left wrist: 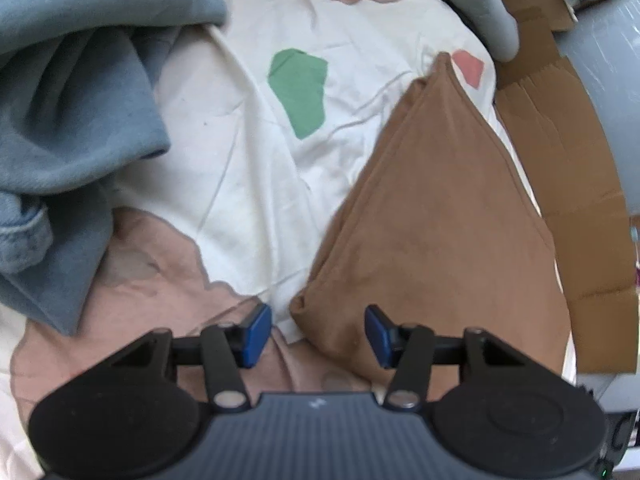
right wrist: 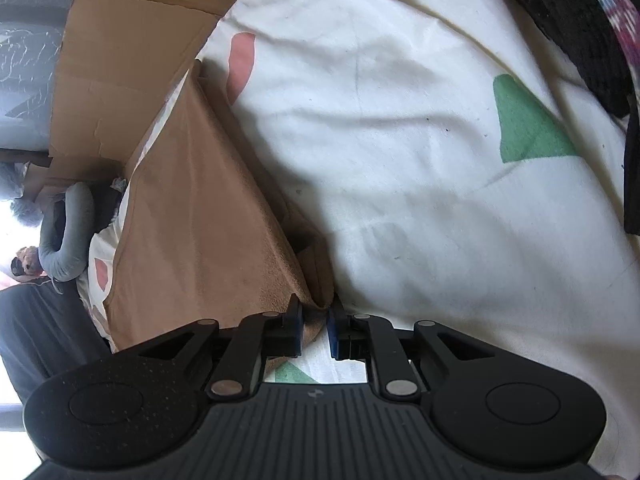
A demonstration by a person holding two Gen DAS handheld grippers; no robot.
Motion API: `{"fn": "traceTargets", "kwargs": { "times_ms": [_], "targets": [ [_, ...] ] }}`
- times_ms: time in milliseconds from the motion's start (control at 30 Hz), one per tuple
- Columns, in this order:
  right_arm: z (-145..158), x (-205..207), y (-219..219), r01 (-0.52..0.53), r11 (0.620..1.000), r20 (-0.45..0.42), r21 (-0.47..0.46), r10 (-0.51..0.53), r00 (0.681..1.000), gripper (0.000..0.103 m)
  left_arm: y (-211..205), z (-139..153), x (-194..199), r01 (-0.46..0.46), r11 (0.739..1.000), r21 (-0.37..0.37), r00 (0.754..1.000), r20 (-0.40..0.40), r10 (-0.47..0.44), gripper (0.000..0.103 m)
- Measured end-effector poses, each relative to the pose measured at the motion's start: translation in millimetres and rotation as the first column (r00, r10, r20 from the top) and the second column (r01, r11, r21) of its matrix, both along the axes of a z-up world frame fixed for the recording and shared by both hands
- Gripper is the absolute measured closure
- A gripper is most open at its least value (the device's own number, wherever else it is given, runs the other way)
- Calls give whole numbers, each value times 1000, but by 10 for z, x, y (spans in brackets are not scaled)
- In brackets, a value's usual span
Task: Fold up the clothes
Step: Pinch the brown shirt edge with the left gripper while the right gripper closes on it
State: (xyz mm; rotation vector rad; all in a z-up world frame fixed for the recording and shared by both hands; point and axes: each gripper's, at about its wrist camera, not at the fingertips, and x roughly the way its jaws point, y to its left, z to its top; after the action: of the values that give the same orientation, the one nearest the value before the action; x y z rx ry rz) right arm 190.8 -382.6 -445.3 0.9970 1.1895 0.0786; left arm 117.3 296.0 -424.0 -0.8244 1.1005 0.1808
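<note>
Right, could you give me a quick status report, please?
Left hand-held gripper open over brown garment corner. Right hand-held gripper shut on brown garment. Blue clothes clear.

The crumpled blue-grey fleece garment [left wrist: 80, 100] runs off the left edge; the folded brown suede-like cloth's [left wrist: 432, 220] near end is hidden behind the left hand-held gripper [left wrist: 318, 336].
</note>
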Motion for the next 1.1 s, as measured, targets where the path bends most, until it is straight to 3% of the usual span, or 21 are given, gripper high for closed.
{"fn": "traceTargets", "kwargs": {
  "times_ms": [233, 300, 367, 633, 800, 867, 1100],
  "targets": [
    [-83, 4, -7, 9, 1000, 0, 24, -9, 1000, 90, 39, -38, 71, 6, 1000, -9, 1000, -3, -6, 66],
    [-89, 16, 7, 4, 1000, 1, 22, -4, 1000, 90, 42, -57, 96, 9, 1000, -7, 1000, -11, -9, 75],
    [-84, 31, 15, -4, 1000, 3, 21, 4, 1000, 90, 69, -64, 87, 6, 1000, -25, 1000, -20, -7, 91],
    [6, 54, -10, -16, 1000, 28, 13, 16, 999, 96, 134, 70, 61, 13, 999, -41, 1000, -16, -13, 94],
    [-19, 58, -10, -14, 1000, 24, 23, 13, 1000, 92, 123, 25, 66, 18, 999, -37, 999, -27, -19, 94],
    [-35, 53, -19, -8, 999, 23, 32, 7, 1000, 81, 120, 1, 71, 18, 999, -37, 999, -31, -19, 93],
    [-62, 11, -45, 23, 999, 18, 45, -24, 1000, 81, 138, -23, 101, 11, 999, -39, 999, -46, -13, 93]
  ]
}}
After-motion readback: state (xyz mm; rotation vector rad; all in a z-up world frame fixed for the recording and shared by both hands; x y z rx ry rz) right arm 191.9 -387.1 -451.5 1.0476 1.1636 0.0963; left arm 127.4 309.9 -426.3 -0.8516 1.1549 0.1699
